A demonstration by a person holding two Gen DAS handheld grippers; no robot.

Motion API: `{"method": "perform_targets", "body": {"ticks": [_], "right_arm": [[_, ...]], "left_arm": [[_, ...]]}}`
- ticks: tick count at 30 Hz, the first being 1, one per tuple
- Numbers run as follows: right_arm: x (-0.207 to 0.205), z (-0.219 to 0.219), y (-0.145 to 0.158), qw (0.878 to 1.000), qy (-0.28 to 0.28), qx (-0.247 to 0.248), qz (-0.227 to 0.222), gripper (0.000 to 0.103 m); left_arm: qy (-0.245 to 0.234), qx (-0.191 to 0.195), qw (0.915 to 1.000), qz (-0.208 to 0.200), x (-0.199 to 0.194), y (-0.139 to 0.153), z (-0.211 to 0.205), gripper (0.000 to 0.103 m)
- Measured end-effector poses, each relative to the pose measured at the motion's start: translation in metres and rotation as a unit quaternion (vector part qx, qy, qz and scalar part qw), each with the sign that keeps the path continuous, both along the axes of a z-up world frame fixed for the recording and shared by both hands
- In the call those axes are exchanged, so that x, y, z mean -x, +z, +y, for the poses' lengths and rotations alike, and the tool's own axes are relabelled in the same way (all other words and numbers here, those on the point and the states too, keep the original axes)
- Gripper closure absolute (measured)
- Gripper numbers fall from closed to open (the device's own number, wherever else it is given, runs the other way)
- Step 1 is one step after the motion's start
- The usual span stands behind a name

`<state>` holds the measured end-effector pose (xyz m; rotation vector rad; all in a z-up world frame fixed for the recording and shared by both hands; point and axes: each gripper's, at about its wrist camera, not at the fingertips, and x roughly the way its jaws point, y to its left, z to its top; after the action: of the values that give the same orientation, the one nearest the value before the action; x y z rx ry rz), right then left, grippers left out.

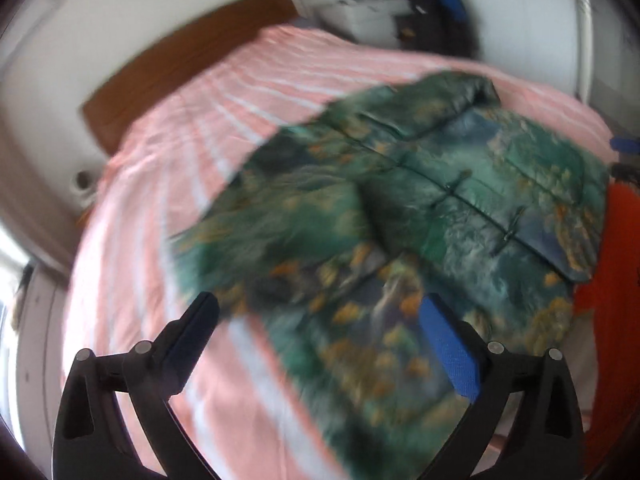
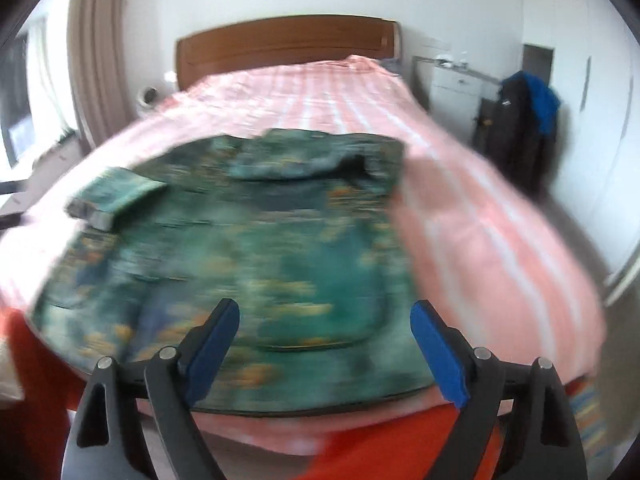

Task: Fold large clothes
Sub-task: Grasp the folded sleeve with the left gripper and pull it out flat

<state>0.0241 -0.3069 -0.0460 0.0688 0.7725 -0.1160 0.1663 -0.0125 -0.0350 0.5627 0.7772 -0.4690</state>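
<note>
Left wrist view, left gripper (image 1: 320,320) spread above jacket (image 1: 420,208)

Brown headboard (image 2: 286,46), beige curtain (image 2: 96,60), dark and blue coats (image 2: 524,120) hanging by the wall

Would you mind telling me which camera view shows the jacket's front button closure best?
The left wrist view: the jacket lies there with its centre seam and dark fastenings fairly sharp on the pink striped bedcover. In the right wrist view the jacket fills the middle, but motion blur smears its front, so no fastening can be made out.
</note>
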Motion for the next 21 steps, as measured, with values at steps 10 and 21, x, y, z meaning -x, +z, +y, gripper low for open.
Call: {"method": "perform_targets", "body": {"ticks": [10,21], "right_arm": [[0.025,0.082,-0.031,0.994,0.107,-0.006,0.011,0.016],[0.024,0.084,-0.031,0.993,0.111,-0.033,-0.02,0.016]], "left_arm": [[0.109,0.031,0.9902,0.082,-0.112,-0.08,-0.007,0.092],[0.403,0.235,0.8847,-0.018,-0.092,0.012,0.251,0.093]]}}
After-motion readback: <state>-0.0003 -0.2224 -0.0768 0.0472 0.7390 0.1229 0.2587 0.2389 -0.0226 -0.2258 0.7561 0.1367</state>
